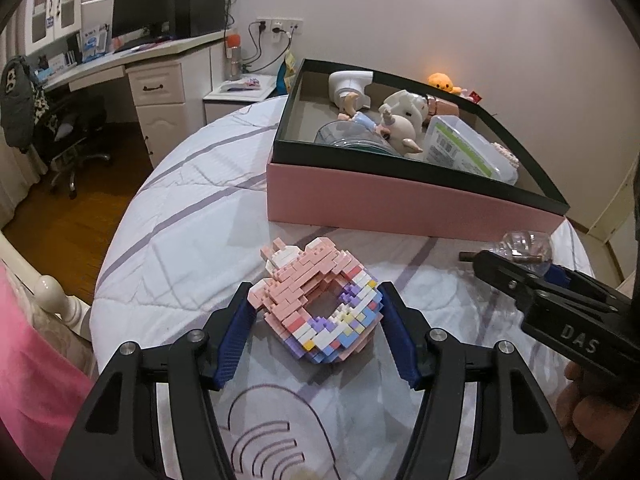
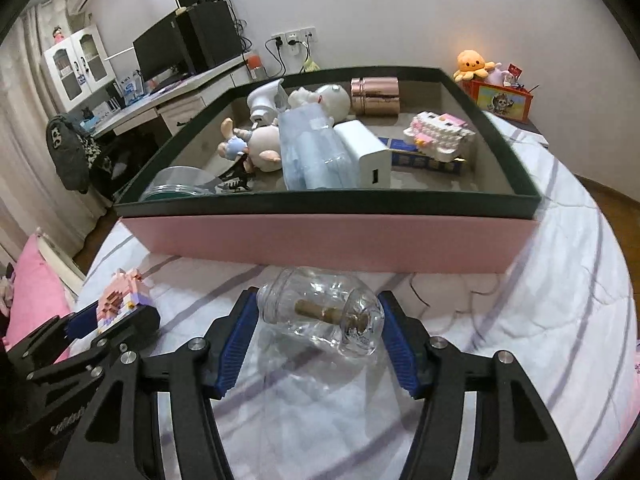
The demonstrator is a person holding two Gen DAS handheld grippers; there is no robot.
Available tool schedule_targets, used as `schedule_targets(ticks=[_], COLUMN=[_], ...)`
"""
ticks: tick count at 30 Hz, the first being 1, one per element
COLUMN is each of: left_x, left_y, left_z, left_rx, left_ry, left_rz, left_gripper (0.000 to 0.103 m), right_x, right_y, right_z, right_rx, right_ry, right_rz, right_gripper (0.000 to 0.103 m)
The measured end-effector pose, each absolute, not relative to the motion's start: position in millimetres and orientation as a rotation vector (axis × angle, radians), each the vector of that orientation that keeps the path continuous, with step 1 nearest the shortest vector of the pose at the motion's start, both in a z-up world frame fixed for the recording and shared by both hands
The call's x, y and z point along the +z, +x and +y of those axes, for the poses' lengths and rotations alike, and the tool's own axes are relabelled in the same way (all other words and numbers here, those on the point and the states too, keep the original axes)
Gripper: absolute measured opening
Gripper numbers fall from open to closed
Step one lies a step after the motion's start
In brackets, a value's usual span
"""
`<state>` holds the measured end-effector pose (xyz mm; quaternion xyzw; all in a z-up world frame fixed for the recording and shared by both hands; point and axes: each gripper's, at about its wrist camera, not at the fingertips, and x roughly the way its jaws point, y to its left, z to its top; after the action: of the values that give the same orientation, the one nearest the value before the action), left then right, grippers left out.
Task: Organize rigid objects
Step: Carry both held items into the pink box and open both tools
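Both grippers down on the bed, each one straddling its own thing in front of the pink box

The left gripper (image 1: 316, 316) has its fingers spread wide on either side of the pastel brick-built donut (image 1: 316, 300), pads close to it but I can't tell if they touch. The right gripper (image 2: 318, 320) is the same story around the clear glass jar (image 2: 320, 314) lying on its side (something brown inside), open, not squeezing. Both sit on the quilt (image 2: 520, 320) just short of the box (image 2: 320, 236), which holds toys and a power bank (image 2: 366, 152).
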<state>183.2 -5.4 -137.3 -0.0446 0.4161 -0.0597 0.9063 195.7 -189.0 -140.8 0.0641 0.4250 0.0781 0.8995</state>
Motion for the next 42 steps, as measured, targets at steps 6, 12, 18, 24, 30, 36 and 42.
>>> schedule_targets(ticks=[6,12,18,24,30,36,42], left_x=[-125.9,-107.4,-68.1,-25.5,-11.3,-21.8,-44.1], left_y=[171.1,161.2,163.8,192.3,247.7,290.5,319.6], left_z=[-10.5,-14.2,-21.6,-31.8,-43.3,-51.9,-58.4], left_rx=[-0.137,-0.15,-0.183,-0.207,-0.214,-0.208,-0.2], left_ry=[-0.084,-0.078,-0.058,-0.028,-0.017,-0.015,-0.005], left_rz=[0.833,0.797,0.714,0.617,0.601,0.626,0.671], left_gripper=[0.063,0.063,0.063,0.063,0.063,0.063,0.063], right_x=[-120.4,-105.3,-76.1,-40.1,-27.1,-45.0,-73.4], right_y=[177.7,164.9,167.1,198.7,251.0,299.8,331.0], right_z=[-198.0,-206.8,-214.5,-227.2,-237.4,-240.7,-243.3], right_rx=[0.165,0.169,0.18,0.163,0.144,0.135,0.121], right_ry=[0.135,0.145,0.142,0.115,0.093,0.082,0.084], right_rz=[0.841,0.815,0.754,0.681,0.675,0.727,0.79], right_gripper=[0.062,0.062,0.062,0.062,0.062,0.062,0.062])
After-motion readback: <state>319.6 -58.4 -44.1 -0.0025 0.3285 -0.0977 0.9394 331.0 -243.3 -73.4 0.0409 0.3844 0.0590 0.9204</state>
